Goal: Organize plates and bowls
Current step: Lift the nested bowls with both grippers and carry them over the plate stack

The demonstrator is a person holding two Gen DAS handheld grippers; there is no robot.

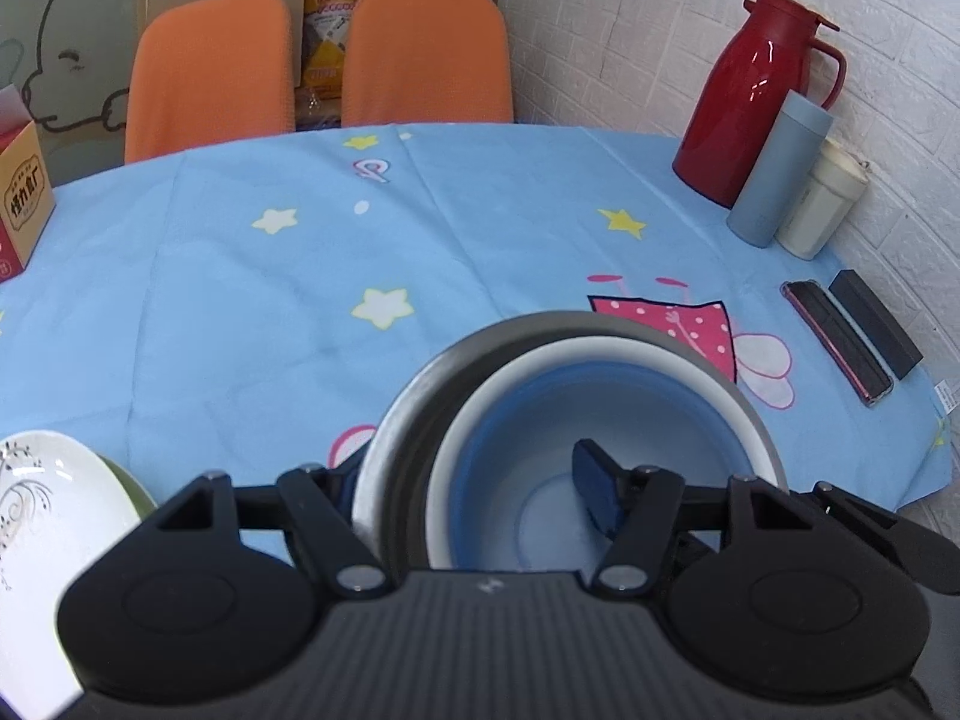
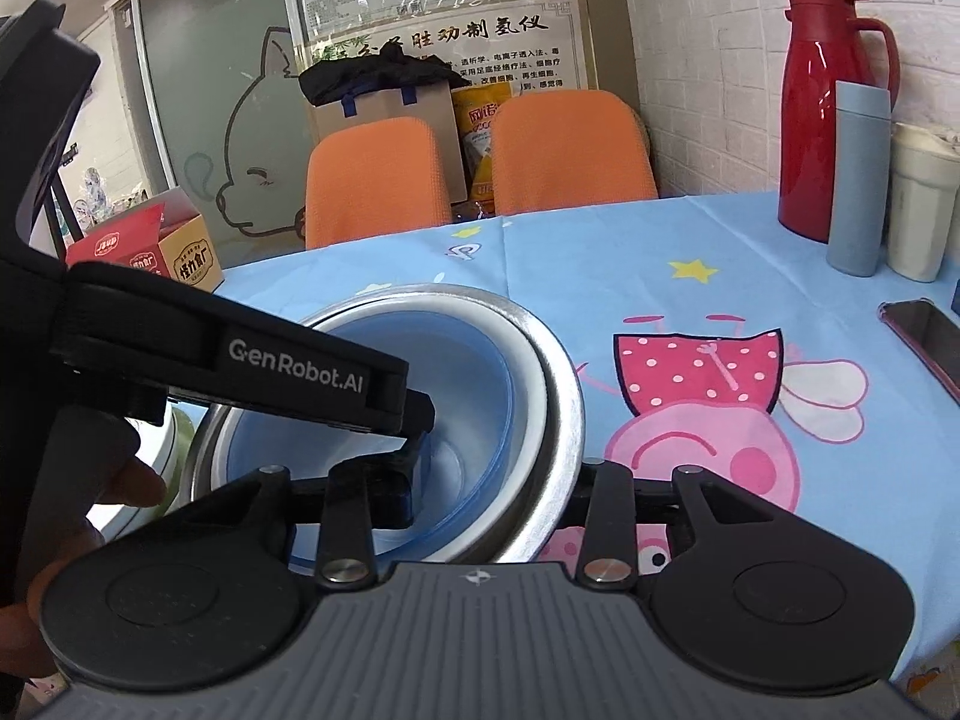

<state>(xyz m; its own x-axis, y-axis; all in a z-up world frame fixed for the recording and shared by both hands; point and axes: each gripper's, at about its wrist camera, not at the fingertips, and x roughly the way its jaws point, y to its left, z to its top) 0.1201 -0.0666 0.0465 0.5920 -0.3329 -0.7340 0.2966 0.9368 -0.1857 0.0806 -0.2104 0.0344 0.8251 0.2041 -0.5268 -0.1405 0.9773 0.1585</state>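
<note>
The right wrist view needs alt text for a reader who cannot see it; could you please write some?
Two handheld grippers straddle opposite rims of a nested bowl stack, blue inside white inside metal, on a blue cartoon tablecloth. The left gripper reaches in from the left; a red jug stands far right.

A blue bowl is seen nested in a white bowl inside a metal basin on the table; both grippers' fingers straddle the stacked rims.
</note>
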